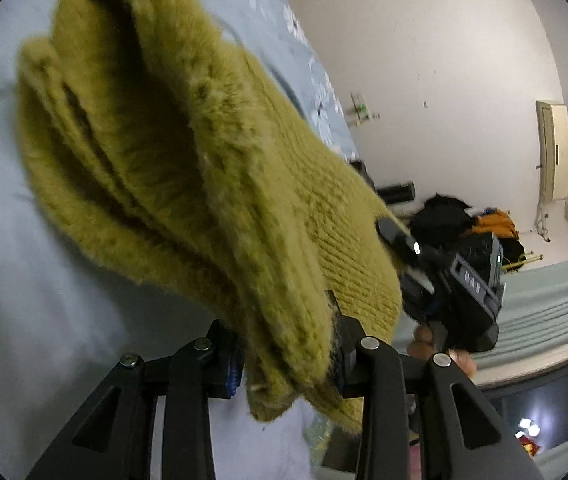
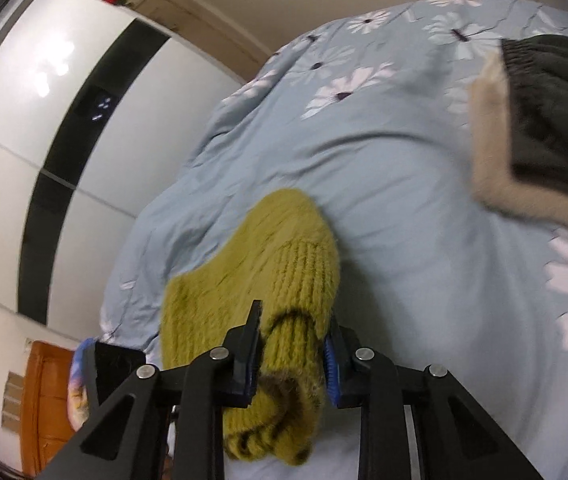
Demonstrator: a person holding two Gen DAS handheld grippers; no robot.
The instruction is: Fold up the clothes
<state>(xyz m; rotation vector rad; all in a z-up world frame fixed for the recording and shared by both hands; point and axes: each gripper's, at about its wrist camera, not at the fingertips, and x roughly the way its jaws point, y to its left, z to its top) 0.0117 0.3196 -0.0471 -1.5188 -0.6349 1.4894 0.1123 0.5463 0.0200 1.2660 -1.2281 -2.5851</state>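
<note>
1. Olive-green fuzzy knit sweater hangs off the surface, lifted above the light-blue flower-print bed cover; both grippers carry it, with bunched layers draping between them.
2. Left gripper: fingers pinch a thick gathered wad of the knit, and loose folds spill forward over the jaws.
3. Right gripper: fingers clamp a ribbed edge, likely a cuff or hem; the blue pads press in from both sides.
4. Judgement: the step looks like carrying or spreading the garment mid-fold. To do it well, both grips should stay level and draw apart evenly so the layers fall flat rather than twisted; the edge should be lowered onto the bare cover, clear of the dark-grey and beige stacked clothes.
5. Pose: the left wrist view shows the right gripper just beside, a person's fingertips curled under its handle. The left tool tilts steeply sideways; the right points down over the bed.
6. Motion blur in both views; stage of fold not settled.
</note>
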